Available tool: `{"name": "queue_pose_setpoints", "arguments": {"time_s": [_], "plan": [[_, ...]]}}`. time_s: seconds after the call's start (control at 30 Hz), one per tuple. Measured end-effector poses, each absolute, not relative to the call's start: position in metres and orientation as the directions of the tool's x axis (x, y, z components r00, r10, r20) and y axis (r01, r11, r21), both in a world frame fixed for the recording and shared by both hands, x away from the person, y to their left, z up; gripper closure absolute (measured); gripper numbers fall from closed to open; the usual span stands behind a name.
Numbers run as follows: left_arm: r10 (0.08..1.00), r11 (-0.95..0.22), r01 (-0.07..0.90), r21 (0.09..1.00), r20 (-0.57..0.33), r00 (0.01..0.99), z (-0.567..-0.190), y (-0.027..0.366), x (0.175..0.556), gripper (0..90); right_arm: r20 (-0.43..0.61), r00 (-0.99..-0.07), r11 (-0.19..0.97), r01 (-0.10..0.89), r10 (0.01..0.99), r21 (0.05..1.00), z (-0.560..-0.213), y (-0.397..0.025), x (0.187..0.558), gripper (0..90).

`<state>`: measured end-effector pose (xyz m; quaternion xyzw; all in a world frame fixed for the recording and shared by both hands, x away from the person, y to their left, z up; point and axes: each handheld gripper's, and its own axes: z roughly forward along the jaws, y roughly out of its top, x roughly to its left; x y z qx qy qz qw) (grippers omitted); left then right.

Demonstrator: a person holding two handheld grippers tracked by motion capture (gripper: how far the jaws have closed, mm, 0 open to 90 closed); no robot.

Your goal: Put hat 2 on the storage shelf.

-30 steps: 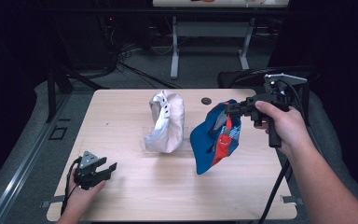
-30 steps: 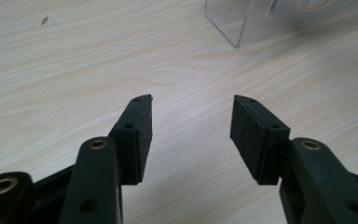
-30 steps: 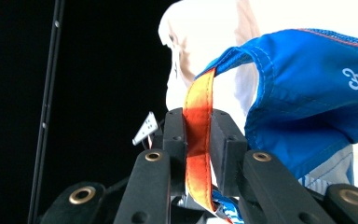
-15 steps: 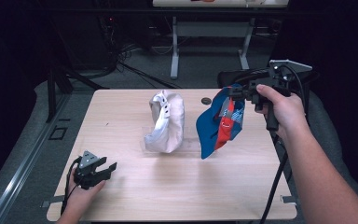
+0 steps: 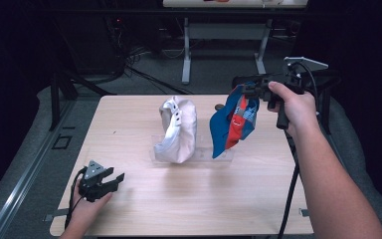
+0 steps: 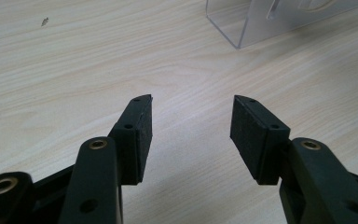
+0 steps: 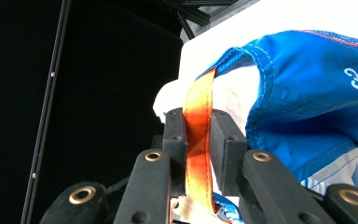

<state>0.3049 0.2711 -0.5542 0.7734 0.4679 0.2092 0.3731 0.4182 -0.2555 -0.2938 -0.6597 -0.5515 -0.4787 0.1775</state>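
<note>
A blue cap (image 5: 231, 124) with red and white panels hangs in the air over the right part of the table. My right gripper (image 5: 243, 89) is shut on its orange strap (image 7: 198, 135), which runs up between the jaws, with the blue cap (image 7: 317, 93) to the right of them. A white cap (image 5: 178, 129) stands upright on a clear acrylic stand (image 5: 219, 155) at mid-table. My left gripper (image 5: 115, 180) rests on the table at the front left, open, with bare wood between its jaws in the left gripper view (image 6: 191, 121).
The wooden table (image 5: 129, 119) has bare surface on the left and along the front. A corner of the clear stand (image 6: 242, 28) lies ahead of the left gripper. A small dark round object (image 5: 219, 106) sits near the table's far edge. Table legs and cables stand beyond.
My right gripper has risen and moved toward the far right, and the blue cap has lifted with it, hanging more vertically. The left gripper has not moved.
</note>
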Motion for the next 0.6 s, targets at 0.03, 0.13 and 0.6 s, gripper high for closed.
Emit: {"name": "queue_pose_setpoints", "arguments": {"time_s": [0.03,0.13,0.6], "plan": [[0.88,-0.284,0.568,0.773,-0.026,0.475,-0.554,0.271,0.305,49.2,0.827,-0.067,-0.329,0.898,0.558,0.294,-0.294,-0.256,0.418,77.8],[0.88,-0.284,0.567,0.773,-0.025,0.475,-0.554,0.272,0.305,49.2,0.822,-0.068,-0.327,0.896,0.565,0.299,-0.296,-0.254,0.422,77.7],[0.879,-0.285,0.566,0.774,-0.024,0.475,-0.554,0.273,0.305,49.2,0.816,-0.042,-0.345,0.893,0.576,0.289,-0.309,-0.249,0.433,77.7]]}}
